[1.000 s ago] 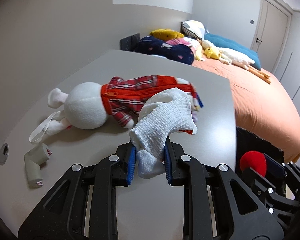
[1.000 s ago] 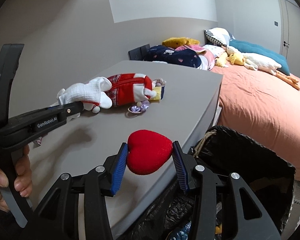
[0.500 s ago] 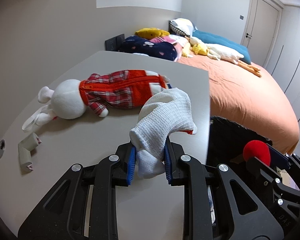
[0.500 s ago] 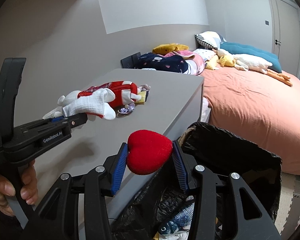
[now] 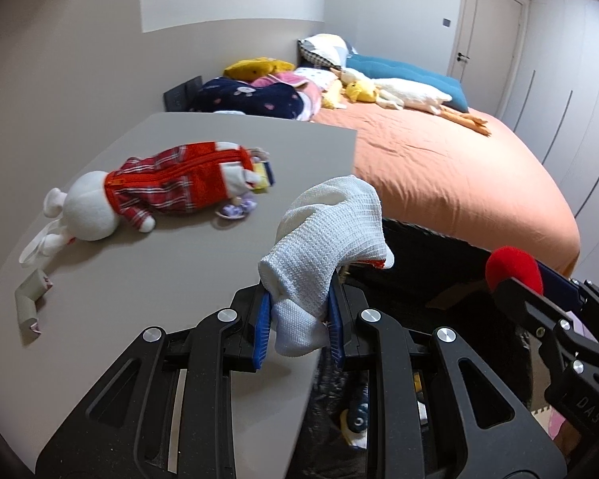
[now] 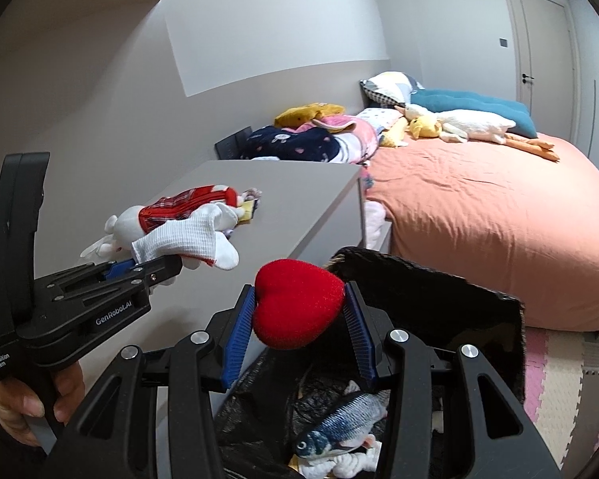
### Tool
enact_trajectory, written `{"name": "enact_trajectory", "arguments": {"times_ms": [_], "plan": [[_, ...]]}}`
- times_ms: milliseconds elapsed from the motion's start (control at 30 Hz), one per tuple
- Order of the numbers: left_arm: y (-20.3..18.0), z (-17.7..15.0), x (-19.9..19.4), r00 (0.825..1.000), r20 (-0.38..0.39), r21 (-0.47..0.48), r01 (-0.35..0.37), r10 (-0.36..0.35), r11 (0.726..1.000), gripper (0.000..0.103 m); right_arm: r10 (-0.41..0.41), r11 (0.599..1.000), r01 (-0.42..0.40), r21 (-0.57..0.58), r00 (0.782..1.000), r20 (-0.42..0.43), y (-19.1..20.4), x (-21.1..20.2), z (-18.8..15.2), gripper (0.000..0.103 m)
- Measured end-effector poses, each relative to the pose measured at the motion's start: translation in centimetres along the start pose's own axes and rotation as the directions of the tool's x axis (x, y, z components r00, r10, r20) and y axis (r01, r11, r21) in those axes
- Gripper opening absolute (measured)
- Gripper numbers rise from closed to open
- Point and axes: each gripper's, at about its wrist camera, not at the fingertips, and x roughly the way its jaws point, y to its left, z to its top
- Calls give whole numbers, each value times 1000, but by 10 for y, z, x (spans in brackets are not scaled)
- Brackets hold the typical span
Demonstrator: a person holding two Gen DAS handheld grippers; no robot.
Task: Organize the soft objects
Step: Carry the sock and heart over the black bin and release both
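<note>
Clutter first: on the grey desk (image 5: 171, 279) I see a white plush rabbit in a red plaid outfit (image 5: 151, 191) lying on its side towards the desk's far left part, with a small purple trinket (image 5: 235, 209) just beside its feet and a yellow-and-blue scrap at its far end. Near the desk's left edge lies a small bent beige tube (image 5: 28, 303).

My left gripper (image 5: 299, 319) is clamped on a white knitted cloth (image 5: 323, 239), blue pads pressing both sides of it; the cloth hangs clear of the surface, over the desk's right edge. My right gripper (image 6: 299, 319) is squeezed tight on a red plush heart (image 6: 297, 303), held above the open black bag (image 6: 439, 299) that sits just beside the desk's right edge. Inside the bag I can make out a plush fish (image 6: 339, 423) and something white beneath it.

From the right wrist view, the left gripper and its cloth sit between my camera and the rabbit, hiding part of it. A hand (image 6: 32, 403) grips the left tool's handle at lower left.

Beyond the desk's far edge are piled pillows and soft toys at the head of a bed with an orange cover (image 5: 459, 175).
</note>
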Motion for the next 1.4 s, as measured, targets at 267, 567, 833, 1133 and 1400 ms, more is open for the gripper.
{"name": "enact_trajectory", "arguments": {"times_ms": [267, 567, 833, 1133, 1400], "plan": [[-30, -2, 4, 999, -12, 31, 49, -49, 998, 23, -42, 998, 41, 39, 999, 21, -26, -17, -1, 47], [-63, -5, 5, 995, -27, 89, 95, -93, 992, 23, -88, 993, 83, 86, 995, 48, -54, -36, -2, 47], [-90, -12, 11, 989, -56, 131, 141, -134, 981, 23, -138, 985, 131, 114, 989, 53, -77, -50, -8, 47], [-120, -19, 18, 982, -93, 177, 180, -166, 968, 23, -184, 973, 176, 152, 982, 45, -100, -62, -17, 47], [-135, -24, 29, 976, -133, 200, 197, -172, 960, 23, -205, 963, 196, 184, 978, 33, -117, -62, -22, 47]]}}
